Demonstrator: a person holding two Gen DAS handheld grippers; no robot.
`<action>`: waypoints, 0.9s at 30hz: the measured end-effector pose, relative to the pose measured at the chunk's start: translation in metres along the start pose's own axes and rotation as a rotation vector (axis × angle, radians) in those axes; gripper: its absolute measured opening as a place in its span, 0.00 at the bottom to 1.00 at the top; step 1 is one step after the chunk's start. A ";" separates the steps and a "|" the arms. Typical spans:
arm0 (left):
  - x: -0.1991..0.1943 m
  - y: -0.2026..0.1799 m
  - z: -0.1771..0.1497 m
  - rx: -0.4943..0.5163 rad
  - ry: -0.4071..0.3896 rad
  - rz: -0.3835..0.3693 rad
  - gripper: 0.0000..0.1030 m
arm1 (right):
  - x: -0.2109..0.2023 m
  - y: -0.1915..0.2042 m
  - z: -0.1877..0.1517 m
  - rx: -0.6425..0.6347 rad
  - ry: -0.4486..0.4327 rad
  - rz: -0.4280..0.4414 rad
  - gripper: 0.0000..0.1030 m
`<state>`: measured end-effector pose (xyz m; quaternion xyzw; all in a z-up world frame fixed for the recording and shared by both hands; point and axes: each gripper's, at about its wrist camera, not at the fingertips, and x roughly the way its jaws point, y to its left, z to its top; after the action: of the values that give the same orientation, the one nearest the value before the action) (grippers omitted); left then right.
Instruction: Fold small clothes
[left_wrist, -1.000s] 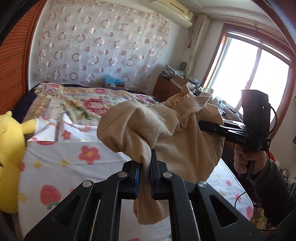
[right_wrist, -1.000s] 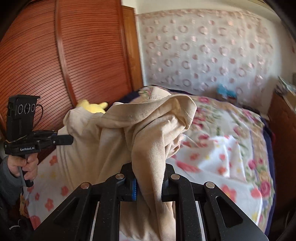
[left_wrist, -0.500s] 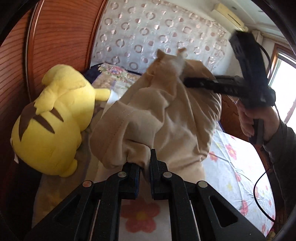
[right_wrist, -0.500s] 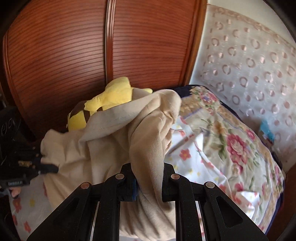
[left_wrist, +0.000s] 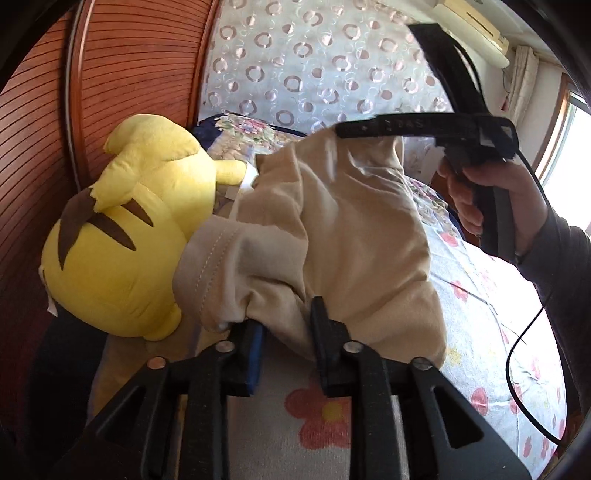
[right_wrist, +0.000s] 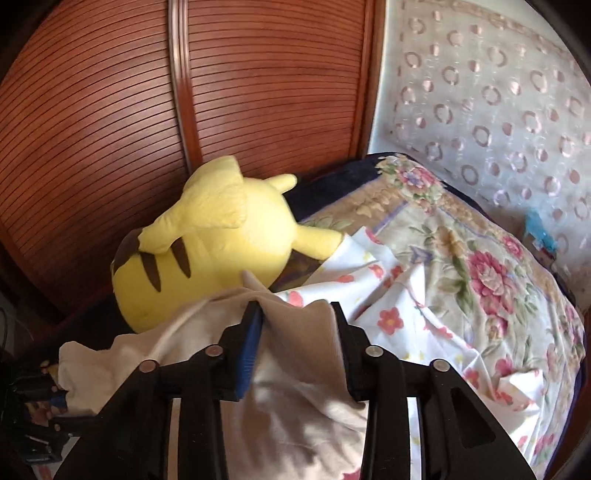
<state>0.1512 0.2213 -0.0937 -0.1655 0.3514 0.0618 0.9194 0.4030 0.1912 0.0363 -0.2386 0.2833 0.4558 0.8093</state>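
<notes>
A beige garment (left_wrist: 351, 221) lies bunched on the flowered bed sheet (left_wrist: 480, 295), its left edge against a yellow plush toy (left_wrist: 129, 240). My left gripper (left_wrist: 286, 317) has its jaws opening; a fold of the cloth sits loose in the gap. In the right wrist view the garment (right_wrist: 295, 369) spreads under and between the fingers of my right gripper (right_wrist: 295, 306), whose jaws are also opening, with the cloth slack. The right gripper (left_wrist: 341, 129) reaches the garment's far top edge, held by a hand (left_wrist: 491, 199). The left gripper (right_wrist: 55, 398) shows dimly at the lower left.
The plush toy (right_wrist: 221, 240) rests against a reddish slatted wardrobe door (right_wrist: 184, 110) at the bed's left side. A floral quilt (right_wrist: 480, 258) covers the far part of the bed. A circle-patterned cloth (left_wrist: 314, 74) hangs behind. A black cable (left_wrist: 517, 350) hangs from the right gripper.
Both grippers swung left toward the plush toy and came down, bringing the garment onto the bed. Their jaws, shut on the cloth before, now stand apart.
</notes>
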 end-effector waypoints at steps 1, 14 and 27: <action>-0.003 0.001 0.000 -0.002 -0.012 0.012 0.35 | -0.011 0.005 -0.007 0.008 -0.009 -0.003 0.37; -0.043 -0.008 0.006 0.051 -0.132 0.043 0.79 | -0.088 0.018 -0.060 0.120 -0.090 -0.085 0.37; -0.082 -0.096 -0.011 0.185 -0.176 -0.033 0.79 | -0.231 0.071 -0.173 0.228 -0.227 -0.192 0.62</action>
<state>0.1059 0.1277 -0.0218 -0.0797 0.2706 0.0283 0.9590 0.2013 -0.0259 0.0578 -0.1181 0.2158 0.3657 0.8977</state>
